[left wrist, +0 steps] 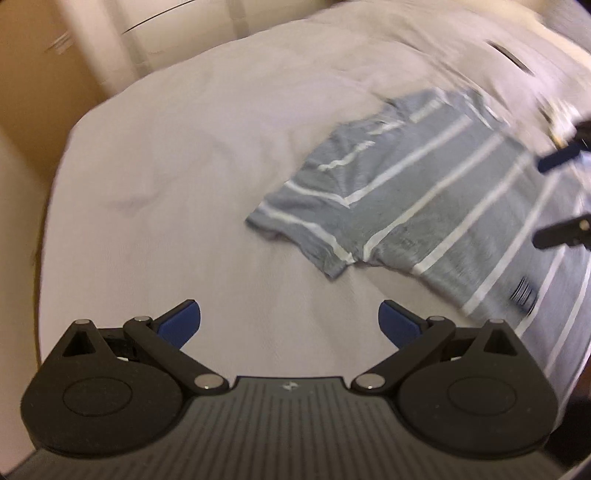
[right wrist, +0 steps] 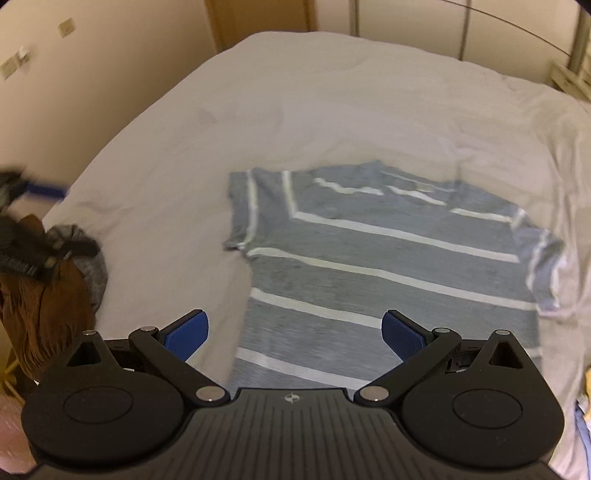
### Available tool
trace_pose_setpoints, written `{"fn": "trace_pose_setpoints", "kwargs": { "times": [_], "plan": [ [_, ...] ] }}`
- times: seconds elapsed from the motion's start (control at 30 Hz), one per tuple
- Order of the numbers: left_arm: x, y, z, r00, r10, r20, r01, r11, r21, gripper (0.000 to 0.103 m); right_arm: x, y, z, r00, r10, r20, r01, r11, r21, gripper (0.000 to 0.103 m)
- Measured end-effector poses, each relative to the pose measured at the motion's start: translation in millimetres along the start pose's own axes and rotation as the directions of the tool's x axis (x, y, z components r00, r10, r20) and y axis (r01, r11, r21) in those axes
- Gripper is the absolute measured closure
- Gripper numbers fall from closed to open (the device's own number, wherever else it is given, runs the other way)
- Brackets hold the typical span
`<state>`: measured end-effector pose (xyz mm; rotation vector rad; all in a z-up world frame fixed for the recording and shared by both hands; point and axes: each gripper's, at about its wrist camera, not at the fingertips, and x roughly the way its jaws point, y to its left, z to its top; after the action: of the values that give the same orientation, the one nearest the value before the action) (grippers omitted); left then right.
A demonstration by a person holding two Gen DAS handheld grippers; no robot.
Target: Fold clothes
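A grey-blue T-shirt with white stripes lies spread flat on a bed, collar away from me, both short sleeves out to the sides. My right gripper hovers open over the shirt's lower hem, nothing between its blue pads. In the left wrist view the same T-shirt lies to the right, its near sleeve pointing toward my left gripper, which is open above bare sheet, left of the shirt. The right gripper's fingers show at that view's right edge.
The bed is covered by a pale sheet with light wrinkles. Cream walls and wardrobe doors stand behind it. A person's hand and sleeve holding the left gripper show at the left edge of the right wrist view.
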<state>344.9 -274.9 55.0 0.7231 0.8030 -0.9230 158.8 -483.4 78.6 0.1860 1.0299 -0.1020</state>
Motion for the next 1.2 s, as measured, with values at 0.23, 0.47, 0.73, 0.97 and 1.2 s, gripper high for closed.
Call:
{"fn": "trace_pose_setpoints", "kwargs": {
  "times": [0.23, 0.47, 0.73, 0.97, 1.2],
  "plan": [
    [93, 23, -8, 0.989, -0.116, 0.088, 0.041, 0.803, 0.594, 0.04, 73, 73, 15, 0.995, -0.096, 0.01, 0.096, 0.983, -0.158, 0.035],
    [184, 44, -27, 0.967, -0.144, 0.211, -0.138, 0.399, 0.907, 0.055, 148, 111, 26, 0.987, -0.16, 0.007, 0.155, 0.938, -0.31, 0.076],
    [224, 51, -41, 0.927, -0.28, 0.25, -0.225, 0.12, 0.967, 0.057, 211, 136, 27, 0.963, -0.267, 0.016, 0.244, 0.85, -0.467, 0.073],
    [233, 55, -32, 0.933, -0.274, 0.232, -0.198, 0.147, 0.969, 0.098, 253, 154, 26, 0.946, -0.323, 0.036, 0.283, 0.763, -0.581, 0.057],
    [222, 54, -19, 0.944, -0.253, 0.21, -0.157, 0.215, 0.964, 0.1, 267, 148, 30, 0.957, -0.289, 0.042, 0.258, 0.769, -0.585, 0.089]
  ]
}}
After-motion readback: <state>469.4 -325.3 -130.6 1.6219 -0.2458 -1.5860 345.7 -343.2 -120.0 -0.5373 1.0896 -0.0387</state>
